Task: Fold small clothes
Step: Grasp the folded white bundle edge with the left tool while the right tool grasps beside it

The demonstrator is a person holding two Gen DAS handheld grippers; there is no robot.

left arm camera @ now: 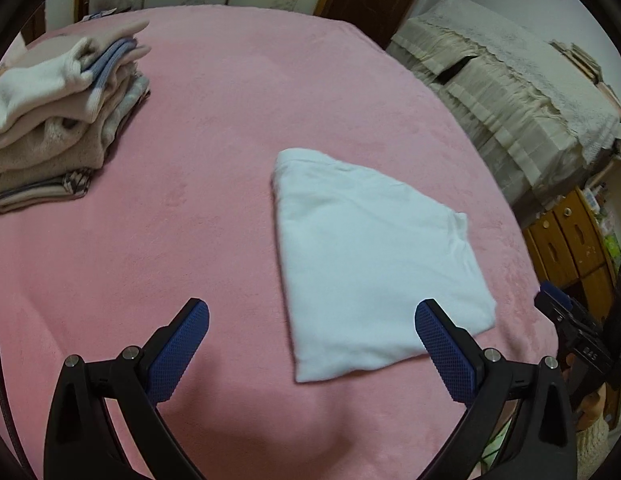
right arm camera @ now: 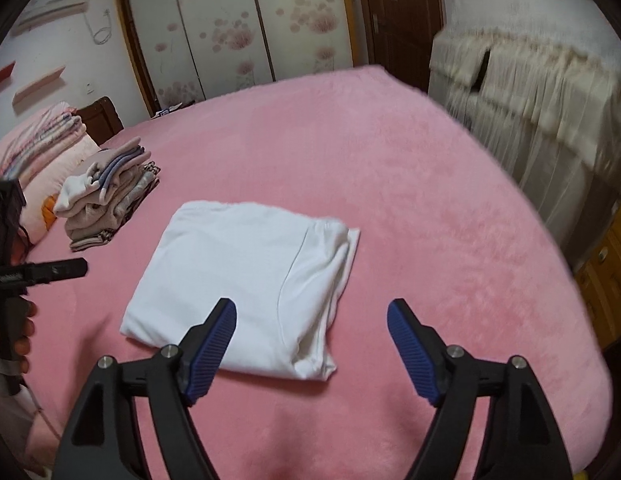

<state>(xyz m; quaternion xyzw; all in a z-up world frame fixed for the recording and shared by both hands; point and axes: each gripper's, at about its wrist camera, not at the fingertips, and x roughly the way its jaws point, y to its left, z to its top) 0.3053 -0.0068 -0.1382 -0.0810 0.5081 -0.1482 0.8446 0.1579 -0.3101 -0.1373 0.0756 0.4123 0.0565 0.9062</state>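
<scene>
folded white garment (right arm camera: pixel 246 280) flat on pink bed (right arm camera: pixel 390 200), just ahead of both grippers. left gripper (left arm camera: pixel 310 320) and right gripper (right arm camera: pixel 310 316): fingers spread wide, holding nothing. folded stack (left arm camera: pixel 58 120) far left.

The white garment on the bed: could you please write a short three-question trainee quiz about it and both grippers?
1. True or false: the right gripper is shut on the white garment.
2. Where does the stack of clothes lie from the garment in the left wrist view: A) left and farther away, B) right and nearer, C) on top of it?
3. Fill in: the garment lies folded on a ___ blanket.

Key: 1 false: its jaws stand open, nothing pinched, as do those of the left gripper. 2 A. 3 pink.
</scene>
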